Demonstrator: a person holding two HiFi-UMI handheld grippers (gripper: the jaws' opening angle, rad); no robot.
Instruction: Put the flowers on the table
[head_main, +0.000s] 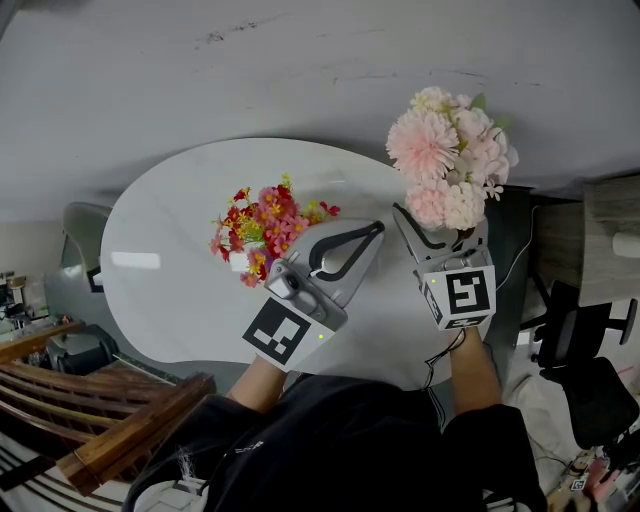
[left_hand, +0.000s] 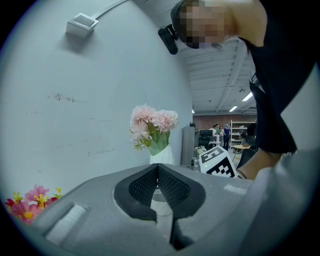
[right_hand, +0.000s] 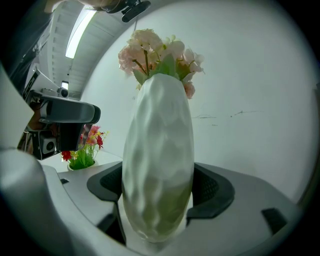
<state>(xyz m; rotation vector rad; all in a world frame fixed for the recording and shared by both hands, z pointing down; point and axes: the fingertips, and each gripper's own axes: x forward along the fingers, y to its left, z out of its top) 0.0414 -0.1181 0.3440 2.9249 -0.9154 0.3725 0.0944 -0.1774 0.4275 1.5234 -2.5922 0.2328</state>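
Riding in a white vase, the pink flowers hang over the table's right edge, with the right gripper clamped round the vase's belly. That smooth, top-heavy shape could slip or topple off the edge if released before its base sits flat. Beside it, the left gripper is pinched together and empty. Count: 2 bunches, the red flowers already on the 1 table; 2 grippers.

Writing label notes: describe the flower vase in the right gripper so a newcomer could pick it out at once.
Start at the white oval table and go to its right end, where the right gripper is shut on a white dimpled vase of big pale pink flowers. Its blooms are far bigger and paler than the small red, pink and yellow bunch standing farther left on the tabletop.
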